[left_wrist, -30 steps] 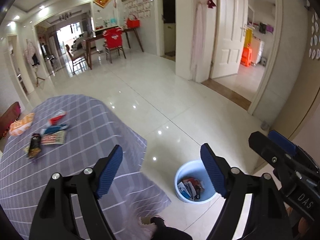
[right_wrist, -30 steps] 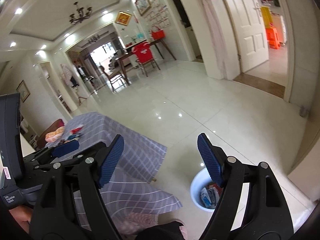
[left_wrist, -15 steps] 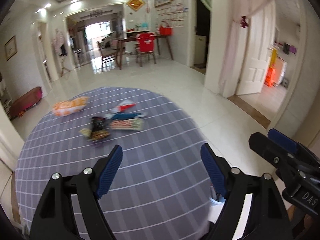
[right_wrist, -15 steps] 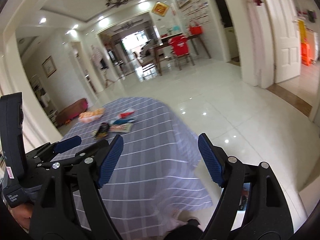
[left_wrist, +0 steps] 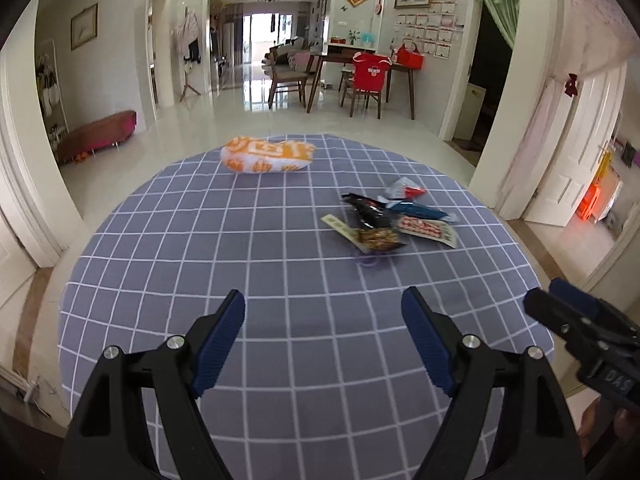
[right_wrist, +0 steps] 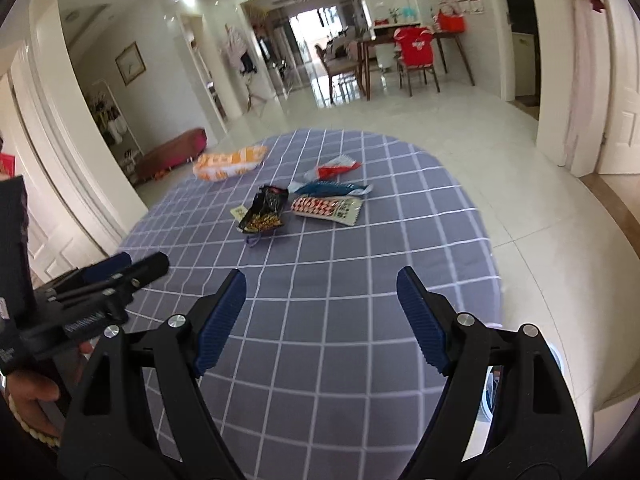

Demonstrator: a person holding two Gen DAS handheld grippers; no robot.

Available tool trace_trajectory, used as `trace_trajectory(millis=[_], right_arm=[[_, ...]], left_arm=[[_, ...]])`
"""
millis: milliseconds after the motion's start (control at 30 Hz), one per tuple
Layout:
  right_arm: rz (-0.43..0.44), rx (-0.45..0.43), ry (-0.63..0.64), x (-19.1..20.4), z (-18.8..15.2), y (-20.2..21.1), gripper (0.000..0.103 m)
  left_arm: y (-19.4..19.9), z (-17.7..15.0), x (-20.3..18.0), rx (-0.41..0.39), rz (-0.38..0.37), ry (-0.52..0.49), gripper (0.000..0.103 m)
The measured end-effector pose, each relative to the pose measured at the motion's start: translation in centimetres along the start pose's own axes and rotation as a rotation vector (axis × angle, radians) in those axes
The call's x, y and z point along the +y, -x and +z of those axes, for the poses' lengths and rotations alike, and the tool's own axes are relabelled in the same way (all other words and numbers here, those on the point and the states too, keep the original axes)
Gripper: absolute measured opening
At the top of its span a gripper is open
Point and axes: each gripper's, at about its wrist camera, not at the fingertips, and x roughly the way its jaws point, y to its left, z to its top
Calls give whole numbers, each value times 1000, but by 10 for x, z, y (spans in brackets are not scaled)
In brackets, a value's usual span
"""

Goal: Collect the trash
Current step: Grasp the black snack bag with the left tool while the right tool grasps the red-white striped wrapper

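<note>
Round table [left_wrist: 168,280] with a grey-blue checked cloth fills the lower half of both views, glossy white floor tiles and a dining set with a red-covered chair [left_wrist: 370,76] way behind it; the trash is all wrappers lying flat on the cloth; an orange-and-white snack bag [left_wrist: 267,156] sits alone near the far edge, well apart from a little cluster to its right: a black snack packet [left_wrist: 370,218] with its printed end toward me, a blue wrapper [left_wrist: 420,212], a red-and-white wrapper [left_wrist: 405,190] behind that, and a flat red-patterned sachet [left_wrist: 427,230] touching the blue one; there's also something small and purplish [left_wrist: 370,258] just in front of the black packet, too blurry for me to name.

Left gripper [left_wrist: 323,340] and right gripper [right_wrist: 321,316] both hover over the near part of the table with fingers spread wide and nothing between them; neither is close to the trash yet.

Handling-wise I reckon this stuff weighs nothing; thin crinkly film, slippery, and it'll slide on the cloth if you push it rather than pinch it; nothing fragile, so squeeze away; the orange bag looks puffed, so I'd grab it across the middle; for the flat ones I'd go for a raised crimped end or a curled edge, and watch you don't pinch the cloth too.
</note>
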Motion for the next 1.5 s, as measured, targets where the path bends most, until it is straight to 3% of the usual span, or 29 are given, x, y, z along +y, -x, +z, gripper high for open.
trace_trajectory(millis=[233,400,467,600,633,667,700,800,833,867,967,1200,1333,1433,1500], right_arm=[[-21,26,1,-3,19,-32,77],[-46,21,-11,-16,39,-46,77],[-58,25,-12,-22,45,-51,77],[-70,41,-9,-30,51,-61,77],[-68,58,-2,-31,53,-66,77],[-70,66,2,-32,54,-68,77],[-74,77,15,-31,56,-72,77],[-86,116,76,-23,58,-85,77],[-91,125,102,-19,60,-90,77],[-96,138,131,-14,62,-96,77],[-111,157,190,0,61,-108,77],[-138,202,320,30,61,-135,76],[-142,251,345,29,59,-151,52],[-128,250,337,26,61,-150,26],[-129,253,346,29,61,-150,21]], left_arm=[[-33,20,-17,15,-78,-12,79],[-65,42,-39,26,-107,-40,71],[-79,48,-46,54,-93,-65,66],[-105,55,-60,112,-46,-161,66],[-110,55,-62,129,-43,-178,63],[-117,54,-62,151,-39,-192,45],[-121,54,-61,170,-67,-183,34],[-119,53,-55,156,-94,-152,27],[-116,52,-53,143,-91,-146,2],[-112,51,-50,127,-76,-137,0],[-96,49,-35,96,-126,-69,0],[-70,42,-13,61,-125,-47,0],[-59,38,2,53,-135,-9,0],[-54,34,6,49,-132,-1,0],[-51,32,8,44,-135,6,0]])
